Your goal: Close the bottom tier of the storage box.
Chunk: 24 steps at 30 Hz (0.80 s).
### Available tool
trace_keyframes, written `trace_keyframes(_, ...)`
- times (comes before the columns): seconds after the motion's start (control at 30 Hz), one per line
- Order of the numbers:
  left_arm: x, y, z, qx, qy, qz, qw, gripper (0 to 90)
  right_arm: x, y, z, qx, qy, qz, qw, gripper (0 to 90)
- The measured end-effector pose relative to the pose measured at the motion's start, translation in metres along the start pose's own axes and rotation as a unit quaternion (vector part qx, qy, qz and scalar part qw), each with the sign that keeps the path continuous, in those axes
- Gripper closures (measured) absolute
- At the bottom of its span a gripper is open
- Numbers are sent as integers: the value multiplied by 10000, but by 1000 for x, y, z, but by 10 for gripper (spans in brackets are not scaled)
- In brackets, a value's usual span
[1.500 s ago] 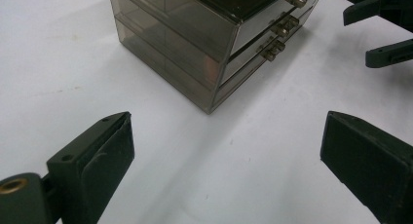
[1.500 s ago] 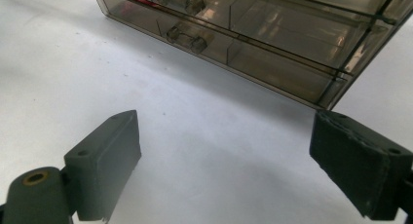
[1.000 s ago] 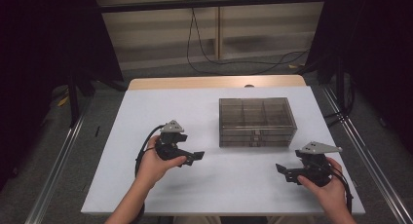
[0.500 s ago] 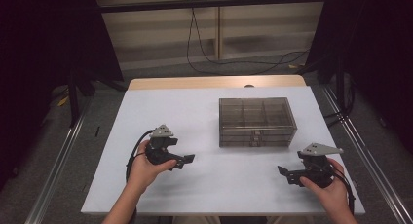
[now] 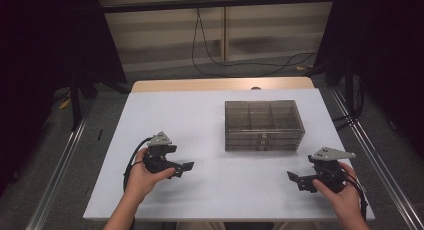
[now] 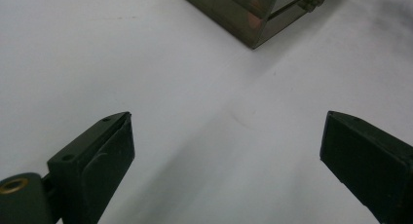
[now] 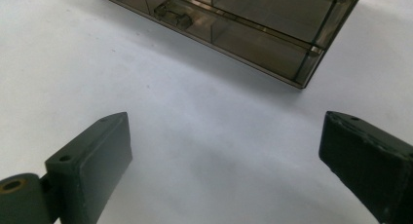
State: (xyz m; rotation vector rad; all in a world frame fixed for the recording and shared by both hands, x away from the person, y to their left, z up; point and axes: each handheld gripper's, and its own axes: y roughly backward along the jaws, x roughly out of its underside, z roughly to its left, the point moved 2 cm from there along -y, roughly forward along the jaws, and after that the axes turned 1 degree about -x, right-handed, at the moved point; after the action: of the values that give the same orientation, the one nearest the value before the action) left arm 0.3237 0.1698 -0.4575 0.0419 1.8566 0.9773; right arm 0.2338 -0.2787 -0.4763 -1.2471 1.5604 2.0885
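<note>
A smoky clear plastic organiser box (image 5: 263, 125) with compartments and a front latch stands on the white table (image 5: 200, 115), right of centre. Its near corner (image 6: 253, 19) appears at the top of the left gripper view, and its latched front (image 7: 243, 24) crosses the top of the right gripper view. My left gripper (image 5: 184, 168) rests low over the table at the front left, jaws wide apart and nothing between them (image 6: 226, 156). My right gripper (image 5: 296, 180) sits at the front right, also open and empty (image 7: 226, 160). Both point inward, short of the box.
The table's wooden far edge (image 5: 220, 83) borders a grey floor with black cables (image 5: 215, 60). Metal rails (image 5: 55, 175) run along both sides of the table. Dark curtains close off left and right.
My left gripper has drawn back toward the person and leftward across the table. The right gripper has shifted slightly toward the front edge. Both stay open.
</note>
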Motion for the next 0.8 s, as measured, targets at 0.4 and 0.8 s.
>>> trace_keyframes(0.4, 10, 11, 5, -106, 6, -42, 9999, 61, 3, 7, -8, 21, -85, -63, 9999, 45)
trace_keyframes(0.8, 15, 14, 9, -148, 16, -72, 9999, 61, 8, 7, -12, 34, -73, -32, 10000, 45)
